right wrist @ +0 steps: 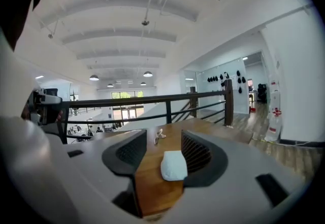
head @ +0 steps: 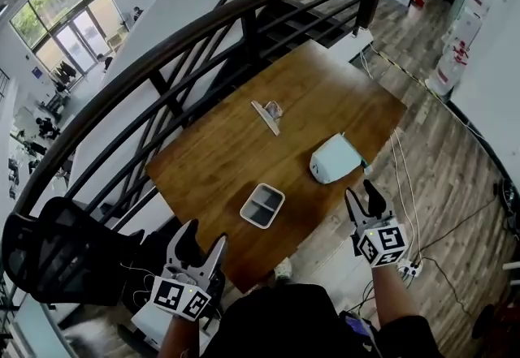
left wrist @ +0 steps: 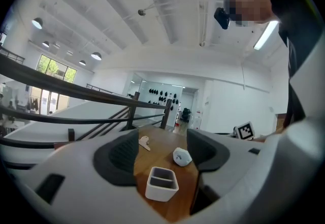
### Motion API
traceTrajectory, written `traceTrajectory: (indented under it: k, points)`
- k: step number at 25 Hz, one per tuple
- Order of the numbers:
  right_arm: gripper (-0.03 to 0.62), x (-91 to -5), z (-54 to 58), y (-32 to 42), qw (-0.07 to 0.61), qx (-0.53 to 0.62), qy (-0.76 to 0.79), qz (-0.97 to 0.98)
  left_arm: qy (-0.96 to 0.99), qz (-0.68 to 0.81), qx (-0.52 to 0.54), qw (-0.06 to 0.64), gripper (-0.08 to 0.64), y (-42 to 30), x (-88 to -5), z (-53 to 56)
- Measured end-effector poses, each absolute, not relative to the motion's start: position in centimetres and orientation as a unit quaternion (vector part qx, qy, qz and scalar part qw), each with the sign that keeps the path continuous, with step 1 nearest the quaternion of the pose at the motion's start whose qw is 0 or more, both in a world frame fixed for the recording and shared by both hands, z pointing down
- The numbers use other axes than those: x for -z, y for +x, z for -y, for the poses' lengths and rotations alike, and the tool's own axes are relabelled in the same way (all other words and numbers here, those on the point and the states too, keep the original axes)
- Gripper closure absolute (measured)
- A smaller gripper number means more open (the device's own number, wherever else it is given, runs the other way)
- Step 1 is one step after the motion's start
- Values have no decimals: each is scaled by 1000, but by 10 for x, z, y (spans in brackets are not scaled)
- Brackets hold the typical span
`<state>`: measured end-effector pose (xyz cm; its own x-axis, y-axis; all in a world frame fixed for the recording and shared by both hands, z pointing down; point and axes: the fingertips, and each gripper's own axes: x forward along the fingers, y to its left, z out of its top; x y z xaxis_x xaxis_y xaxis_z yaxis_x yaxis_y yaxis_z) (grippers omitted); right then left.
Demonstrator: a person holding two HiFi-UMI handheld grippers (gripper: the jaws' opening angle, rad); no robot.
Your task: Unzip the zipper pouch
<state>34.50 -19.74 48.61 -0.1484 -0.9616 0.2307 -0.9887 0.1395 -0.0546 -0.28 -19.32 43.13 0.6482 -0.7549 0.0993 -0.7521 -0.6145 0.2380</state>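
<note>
The pale blue zipper pouch (head: 334, 158) lies flat on the wooden table (head: 219, 145), toward its right front edge. In the right gripper view the pouch (right wrist: 173, 165) shows ahead between the jaws, untouched. My right gripper (head: 364, 197) hovers open just off the table's front edge, near the pouch. My left gripper (head: 201, 239) is open at the table's near left corner, with nothing between its fingers. In the left gripper view the pouch (left wrist: 182, 156) lies beyond the tray.
A small white two-compartment tray (head: 262, 204) sits near the front edge, also in the left gripper view (left wrist: 162, 183). A flat strip with a crumpled bit (head: 267, 114) lies farther back. A dark railing (head: 244, 11) runs behind the table. A black chair (head: 61, 255) stands at left. Cables (head: 402, 178) trail on the floor at right.
</note>
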Motion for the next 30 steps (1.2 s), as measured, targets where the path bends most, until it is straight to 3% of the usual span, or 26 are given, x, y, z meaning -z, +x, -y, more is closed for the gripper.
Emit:
traceTrajectory:
  k: [7,16,23,25,30]
  points:
    - [382,-563,244,366,140,-173,640,736,885,443,-18,141,261,-5,-446,205]
    - [299,-632,292,333,269,-170,589,743,860,482,-44,161,261,-25,-463,198]
    - [295,-648,308,326,314,-152,582,734,837,519,-50,165,261,-45,-464,192]
    - [313,-654,306,327,326,-155,581,729,834,524,-51,166,261,-46,-466,191]
    - [531,-655,303,336,352,-142,584,717,832,528,-43,167,261,-41,-467,189]
